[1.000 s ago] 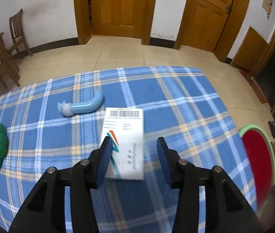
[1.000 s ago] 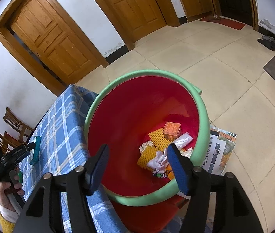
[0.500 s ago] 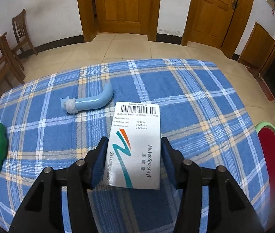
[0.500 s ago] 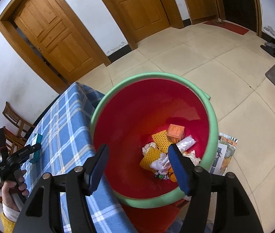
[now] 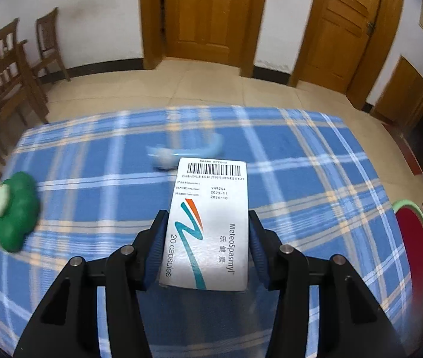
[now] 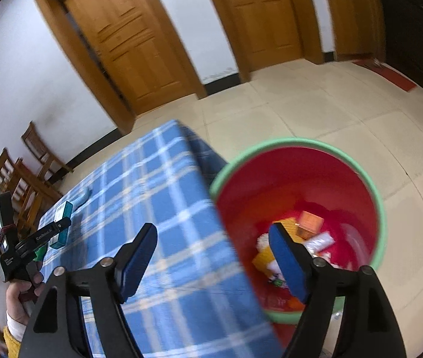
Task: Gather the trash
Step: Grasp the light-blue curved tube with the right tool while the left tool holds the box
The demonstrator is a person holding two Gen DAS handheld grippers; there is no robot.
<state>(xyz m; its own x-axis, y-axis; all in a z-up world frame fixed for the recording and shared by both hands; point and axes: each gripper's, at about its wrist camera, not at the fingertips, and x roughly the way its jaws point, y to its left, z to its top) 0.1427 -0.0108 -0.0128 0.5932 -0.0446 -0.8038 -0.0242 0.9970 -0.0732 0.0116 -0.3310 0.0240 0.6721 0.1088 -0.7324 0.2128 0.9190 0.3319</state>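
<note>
Left tongs [image 5: 208, 249] clenched on the medicine box [image 5: 211, 223], lifted off the tabletop [image 5: 301, 161]; the carry to the red bin [image 6: 330, 179] looks like the step in hand.

Nearest the bin, the right tongs [image 6: 212, 261] hang released, their jaws just having opened wider with nothing between them, over the tabletop corner and the bin's green rim. The bin stands on the floor touching that corner and already holds scraps. Next, I judge, the box must travel across the tabletop, past its edge and over the rim before the pads let go; the right tongs should clear that path. Farther from the bin lie a blue curved tube [image 5: 193, 150] and a green flower-shaped thing [image 5: 14, 211], still to collect. Chairs [image 5: 5, 68] stand beyond the far side; the floor past the bin is open.
</note>
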